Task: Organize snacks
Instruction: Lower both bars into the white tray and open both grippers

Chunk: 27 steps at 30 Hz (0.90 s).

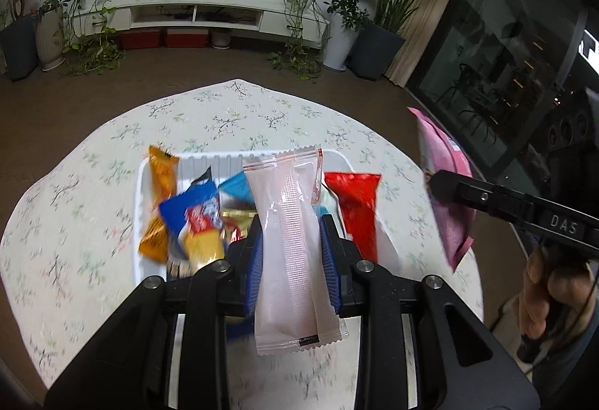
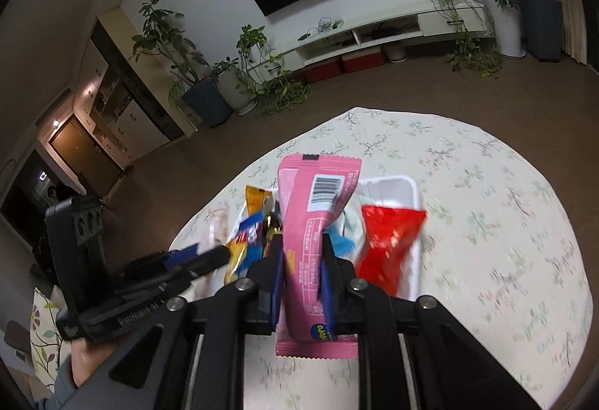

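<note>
Two snack packets are in your grip right now, one in each tool. Your left gripper has its jaws closed on a pale pink packet, which stands lengthwise between the blue pads and hangs over the white tray. Your right gripper has its jaws closed on a bright pink packet with a barcode facing the camera; in the left wrist view that same packet shows at the far right, out past the edge of the desk.

Below both tools the tray sits on the flowered cloth that covers the desk. It holds a loose pile: an orange packet along the left side, a blue packet leaning on it, a yellow one just below that, a light blue packet and a gold-wrapped piece near the middle (motion blur hides the printing on them). A red packet lies on the tray's right side, its lower end reaching over the rim.
</note>
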Motion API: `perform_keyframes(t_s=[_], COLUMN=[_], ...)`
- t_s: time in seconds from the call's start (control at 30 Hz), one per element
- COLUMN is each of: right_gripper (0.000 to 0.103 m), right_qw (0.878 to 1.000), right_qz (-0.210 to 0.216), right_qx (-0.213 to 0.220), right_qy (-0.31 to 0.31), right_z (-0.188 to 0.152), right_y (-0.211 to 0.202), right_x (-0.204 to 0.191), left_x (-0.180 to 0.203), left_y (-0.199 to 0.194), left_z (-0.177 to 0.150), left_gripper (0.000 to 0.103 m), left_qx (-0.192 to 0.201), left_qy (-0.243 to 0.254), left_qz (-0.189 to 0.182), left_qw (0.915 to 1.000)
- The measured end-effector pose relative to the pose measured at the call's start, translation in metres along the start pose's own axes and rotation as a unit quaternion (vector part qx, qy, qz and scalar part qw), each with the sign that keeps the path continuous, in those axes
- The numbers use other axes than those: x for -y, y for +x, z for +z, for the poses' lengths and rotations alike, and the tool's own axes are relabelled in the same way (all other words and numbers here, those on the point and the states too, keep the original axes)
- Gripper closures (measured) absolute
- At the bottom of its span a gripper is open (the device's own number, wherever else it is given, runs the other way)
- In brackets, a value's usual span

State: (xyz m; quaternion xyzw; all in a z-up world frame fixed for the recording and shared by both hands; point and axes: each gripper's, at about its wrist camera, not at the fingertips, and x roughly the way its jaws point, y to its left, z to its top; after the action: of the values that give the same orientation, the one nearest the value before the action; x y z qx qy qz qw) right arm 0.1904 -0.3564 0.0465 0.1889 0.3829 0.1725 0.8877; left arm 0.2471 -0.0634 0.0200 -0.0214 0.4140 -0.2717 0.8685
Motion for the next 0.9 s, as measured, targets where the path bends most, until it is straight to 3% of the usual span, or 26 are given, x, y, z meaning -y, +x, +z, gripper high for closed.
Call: perform_keyframes(t_s=[0.43, 0.9], right_gripper=[0.084, 0.078], right_qw=[0.996, 0.994], right_qz=[-0.05, -0.062], right_qx=[-0.073, -0.089], right_qy=[-0.007, -0.008], right_z=[0.003, -0.01], right_y=[0.093, 0.116], right_x=[0.013, 0.026], left_x=[-0.012, -0.021], left_y=[0.089, 0.11], left_z=[-0.006, -0.01], left_gripper=[0.076, 0.071], left_qx=[-0.035, -0.024], left_qy=[-0.003, 0.008], left_qz=[0.036, 0.049], left_qw=[0.9987, 0.9985])
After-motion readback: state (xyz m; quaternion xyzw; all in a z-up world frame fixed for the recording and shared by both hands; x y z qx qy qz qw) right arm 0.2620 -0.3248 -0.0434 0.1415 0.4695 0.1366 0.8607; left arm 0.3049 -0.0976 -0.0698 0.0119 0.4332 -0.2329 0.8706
